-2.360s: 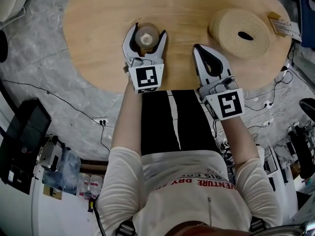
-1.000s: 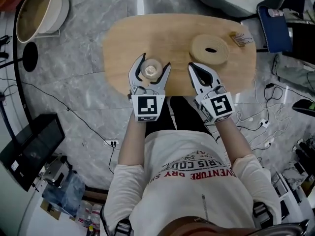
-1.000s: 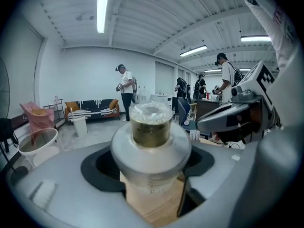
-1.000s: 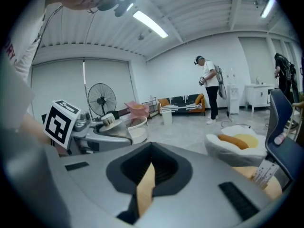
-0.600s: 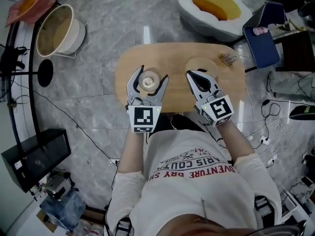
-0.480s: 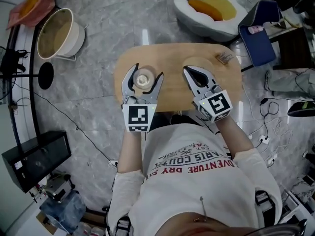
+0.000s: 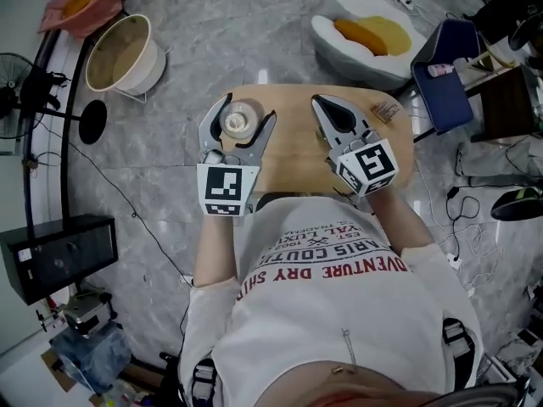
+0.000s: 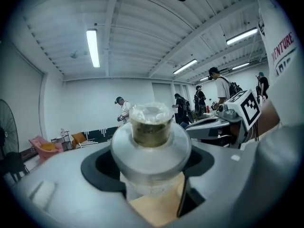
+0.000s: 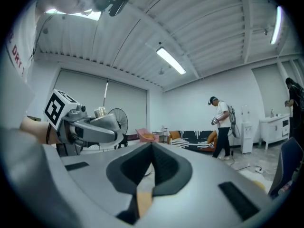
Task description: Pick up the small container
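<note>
The small container (image 7: 238,121) is a clear tub with a wide lid and brownish contents. My left gripper (image 7: 246,110) is shut on it and holds it upright, well above the wooden table (image 7: 293,138). In the left gripper view the small container (image 8: 151,141) fills the gap between the grey jaws, whose pads press on its sides. My right gripper (image 7: 327,111) hovers to the right at about the same height, shut and empty. In the right gripper view the tips of the right gripper (image 9: 152,150) meet, and the left gripper (image 9: 90,127) with the container shows at the left.
Far below lies a marble floor with cables. A round white basket chair (image 7: 123,53), a white seat with an orange cushion (image 7: 365,32), a blue box (image 7: 445,62), a fan (image 7: 25,91) and a black case (image 7: 55,257) stand around the table. People walk in the background.
The view has risen and the table has shrunk far below. Both grippers came up with it, and the left one has kept its hold on the container throughout.
</note>
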Motion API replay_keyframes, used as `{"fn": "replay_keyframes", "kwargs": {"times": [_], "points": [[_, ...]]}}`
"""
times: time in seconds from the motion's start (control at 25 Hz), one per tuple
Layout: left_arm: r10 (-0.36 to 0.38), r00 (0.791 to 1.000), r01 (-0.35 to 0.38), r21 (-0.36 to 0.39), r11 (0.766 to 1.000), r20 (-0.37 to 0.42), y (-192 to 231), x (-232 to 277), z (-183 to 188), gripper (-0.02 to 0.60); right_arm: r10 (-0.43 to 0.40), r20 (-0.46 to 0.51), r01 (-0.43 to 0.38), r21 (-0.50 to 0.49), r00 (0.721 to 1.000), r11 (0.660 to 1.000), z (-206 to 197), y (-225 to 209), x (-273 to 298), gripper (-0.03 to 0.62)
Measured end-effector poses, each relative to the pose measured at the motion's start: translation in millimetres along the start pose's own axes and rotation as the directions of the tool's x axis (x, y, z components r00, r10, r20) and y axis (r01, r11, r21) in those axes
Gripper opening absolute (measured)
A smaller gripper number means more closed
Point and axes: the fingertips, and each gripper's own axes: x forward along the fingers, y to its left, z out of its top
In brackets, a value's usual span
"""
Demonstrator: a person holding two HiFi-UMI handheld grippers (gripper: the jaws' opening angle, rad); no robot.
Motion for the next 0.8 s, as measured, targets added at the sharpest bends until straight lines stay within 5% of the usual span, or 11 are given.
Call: {"fn": "replay_keyframes", "kwargs": {"times": [0.8], "points": [[-0.012, 1.000, 0.012, 0.013, 1.000, -0.015, -17, -30, -9, 0.342, -0.030, 0.009, 0.030, -0.022, 1.000, 0.999, 2, 21, -10, -0.005]]}}
